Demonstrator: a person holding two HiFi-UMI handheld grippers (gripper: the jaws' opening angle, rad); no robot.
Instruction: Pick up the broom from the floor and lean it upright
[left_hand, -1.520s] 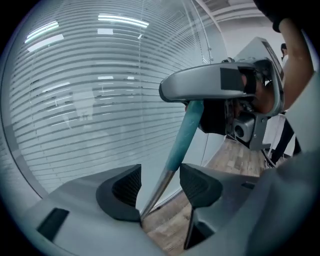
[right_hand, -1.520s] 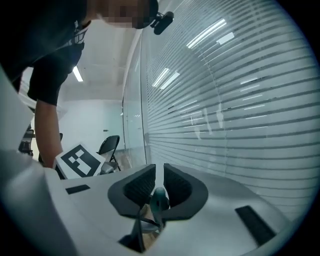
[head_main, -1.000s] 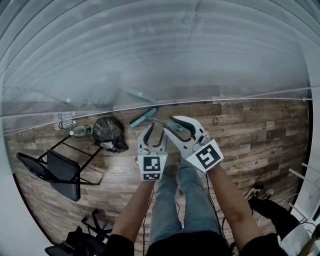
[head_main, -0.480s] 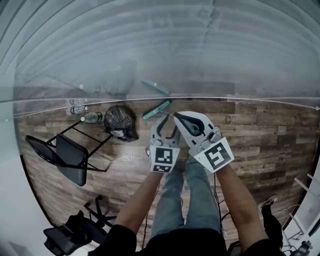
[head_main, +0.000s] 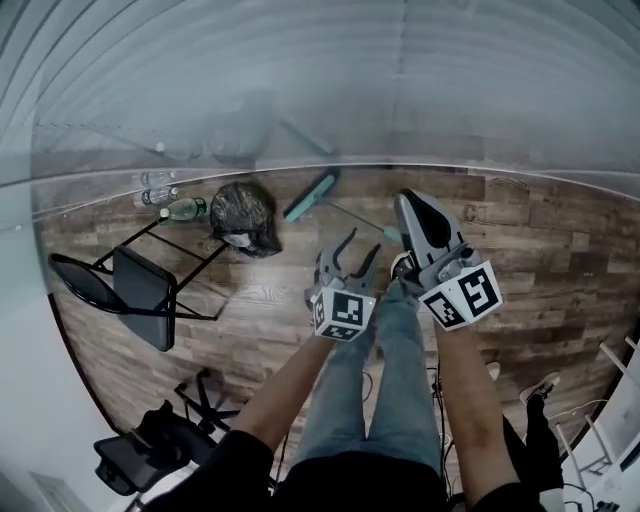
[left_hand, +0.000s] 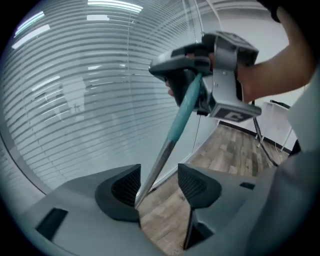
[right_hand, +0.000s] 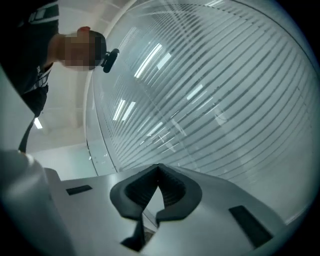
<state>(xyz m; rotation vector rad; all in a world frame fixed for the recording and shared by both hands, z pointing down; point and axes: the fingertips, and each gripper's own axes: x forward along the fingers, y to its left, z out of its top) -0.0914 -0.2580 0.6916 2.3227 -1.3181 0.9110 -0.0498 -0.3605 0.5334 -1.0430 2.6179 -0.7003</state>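
The broom lies at the foot of the glass wall, its teal head (head_main: 312, 195) on the floor and its thin handle (head_main: 360, 218) slanting up to my right gripper (head_main: 408, 205). That gripper is shut on the handle's teal grip (left_hand: 181, 112); in the left gripper view it (left_hand: 185, 80) sits above. In its own view the right gripper (right_hand: 159, 172) shows its tips meeting. My left gripper (head_main: 358, 245) is lower and to the left. It (left_hand: 159, 182) is open, and the metal shaft (left_hand: 152, 170) passes between its pads, close to the left one.
A black folding chair (head_main: 130, 295) stands at the left. A black bag (head_main: 243, 220) and bottles (head_main: 180, 208) lie by the glass wall with blinds (head_main: 320, 90). An office chair (head_main: 150, 450) is at the lower left. The person's legs (head_main: 390, 370) are below the grippers.
The right gripper's jaws have shut on the broom handle, and it has rolled and moved right. The left gripper has dropped lower beside it.
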